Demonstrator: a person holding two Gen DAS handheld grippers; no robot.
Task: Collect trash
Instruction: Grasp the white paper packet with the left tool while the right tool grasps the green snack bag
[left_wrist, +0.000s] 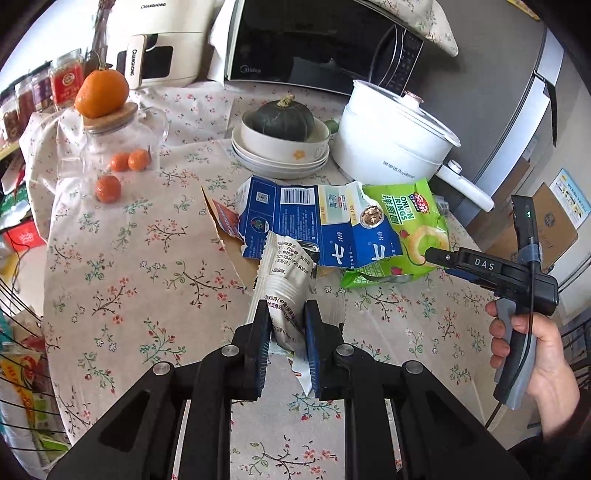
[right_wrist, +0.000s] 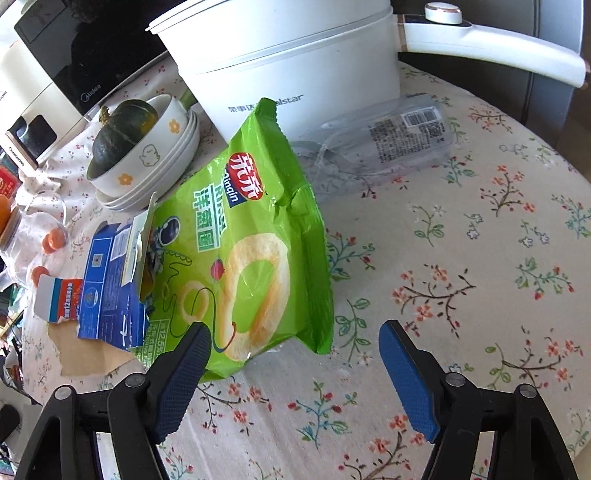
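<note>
Wrapper pinched in my left gripper, green bag ahead of my right.

My left gripper is closed on a silver-white snack wrapper, lifted over the floral tablecloth. My right gripper stands wide open, empty, its left finger just in front of the green onion-ring bag. That bag leans on the torn blue carton, before the white electric pot.

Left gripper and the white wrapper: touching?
Touching. The left wrist view shows the left gripper with both fingers pressed against the white wrapper, which is pinched between them.
</note>
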